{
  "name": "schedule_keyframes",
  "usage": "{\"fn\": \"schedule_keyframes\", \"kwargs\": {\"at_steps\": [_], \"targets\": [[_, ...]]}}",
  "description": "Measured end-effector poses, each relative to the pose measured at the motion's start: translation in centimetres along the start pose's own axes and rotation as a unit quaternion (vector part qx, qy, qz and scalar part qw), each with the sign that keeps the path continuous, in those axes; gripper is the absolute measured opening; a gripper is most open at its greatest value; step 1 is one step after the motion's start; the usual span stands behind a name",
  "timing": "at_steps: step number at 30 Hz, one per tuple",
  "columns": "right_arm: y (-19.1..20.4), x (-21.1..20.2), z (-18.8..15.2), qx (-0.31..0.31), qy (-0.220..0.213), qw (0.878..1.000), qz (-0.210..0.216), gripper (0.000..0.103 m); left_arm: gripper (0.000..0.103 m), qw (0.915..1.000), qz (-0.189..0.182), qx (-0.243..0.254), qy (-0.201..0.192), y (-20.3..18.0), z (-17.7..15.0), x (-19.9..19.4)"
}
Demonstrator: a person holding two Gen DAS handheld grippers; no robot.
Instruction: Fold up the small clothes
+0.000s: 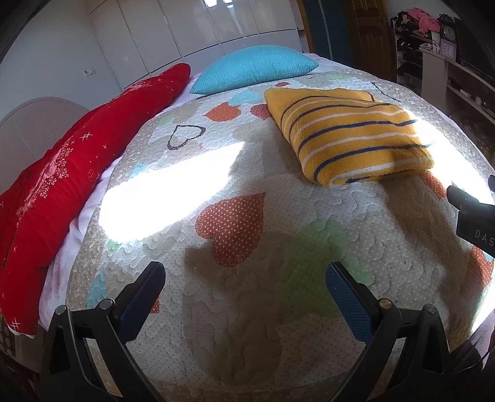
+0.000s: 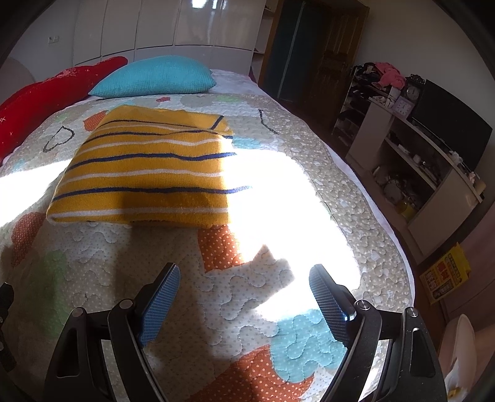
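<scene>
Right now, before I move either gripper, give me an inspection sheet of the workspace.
Surface: quilted bedspread with hearts, part in strong sunlight.
Job's things: yellow striped garment lying folded, flat.
Clutter: blue pillow and red cushion near the head end.
Grippers: left gripper and right gripper open, empty, apart from the garment.
Cables: nothing seen.
Surroundings: white wardrobe, cluttered shelves, dark door.

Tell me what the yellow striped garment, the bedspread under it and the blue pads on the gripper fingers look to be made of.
Yellow striped garment: looks like a soft knit or fleece, matte, with a fuzzy nap at its folded edge.
Bedspread: quilted cotton-like fabric, matte, with wavy stitch lines and printed dotted hearts.
Blue pads: probably rubber or textured plastic, going by the fine grid pattern; I can't tell which.
</scene>
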State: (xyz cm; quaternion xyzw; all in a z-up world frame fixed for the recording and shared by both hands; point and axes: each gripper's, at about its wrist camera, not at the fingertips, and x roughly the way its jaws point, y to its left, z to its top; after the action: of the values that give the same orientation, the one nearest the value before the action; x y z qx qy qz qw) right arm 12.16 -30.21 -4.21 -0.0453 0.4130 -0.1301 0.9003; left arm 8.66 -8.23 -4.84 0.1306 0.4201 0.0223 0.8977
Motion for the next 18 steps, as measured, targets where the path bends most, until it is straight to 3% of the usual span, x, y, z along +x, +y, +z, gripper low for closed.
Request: {"fn": "schedule_keyframes", "kwargs": {"at_steps": [18], "targets": [[1.0,1.4,-0.4,-0.008,0.019,1.000,-0.002,0.089,0.103,0.9999,-0.002,-0.003,0.011,0.4,-0.2,1.1]]}}
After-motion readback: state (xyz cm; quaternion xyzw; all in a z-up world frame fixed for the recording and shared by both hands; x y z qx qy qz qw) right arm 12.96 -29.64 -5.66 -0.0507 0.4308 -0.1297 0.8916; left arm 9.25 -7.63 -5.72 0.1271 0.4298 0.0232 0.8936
